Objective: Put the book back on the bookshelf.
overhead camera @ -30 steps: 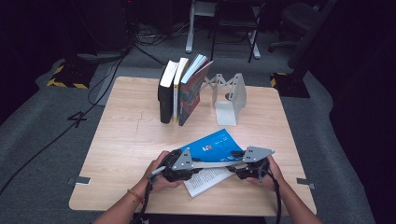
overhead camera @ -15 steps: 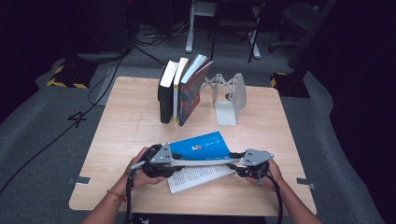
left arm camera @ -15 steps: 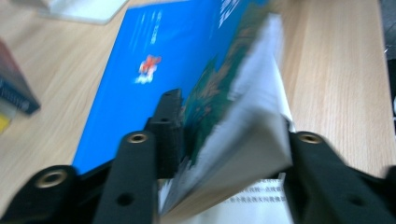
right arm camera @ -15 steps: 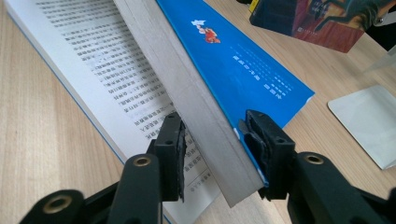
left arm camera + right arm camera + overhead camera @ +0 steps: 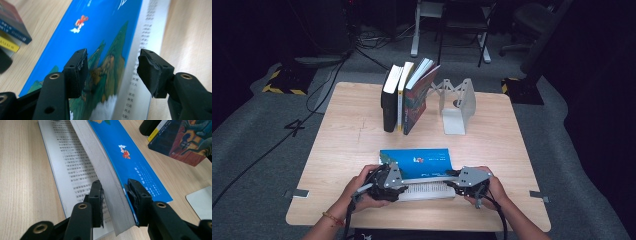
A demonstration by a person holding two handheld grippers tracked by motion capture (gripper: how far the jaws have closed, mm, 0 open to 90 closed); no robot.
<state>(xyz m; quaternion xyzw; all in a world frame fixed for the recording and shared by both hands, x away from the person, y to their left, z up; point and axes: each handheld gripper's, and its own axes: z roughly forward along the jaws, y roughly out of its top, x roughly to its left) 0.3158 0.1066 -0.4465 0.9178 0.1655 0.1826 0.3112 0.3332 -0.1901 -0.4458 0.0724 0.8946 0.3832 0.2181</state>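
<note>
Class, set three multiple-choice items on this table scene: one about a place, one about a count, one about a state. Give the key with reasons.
1. Where does the blue book lie?
A. on the near part of the table
B. on the floor
C. on top of the bookend

2. How many books stand upright beside the white bookend?
A. one
B. three
C. six

3. How is the blue book's block of pages held?
A. between the jaws of the right gripper
B. untouched, lying shut
C. under the bookend

Key: 1 A, it lies on the table just before the hands; 2 B, three spines show; 3 A, the right gripper view shows its jaws clamping the raised pages.
</note>
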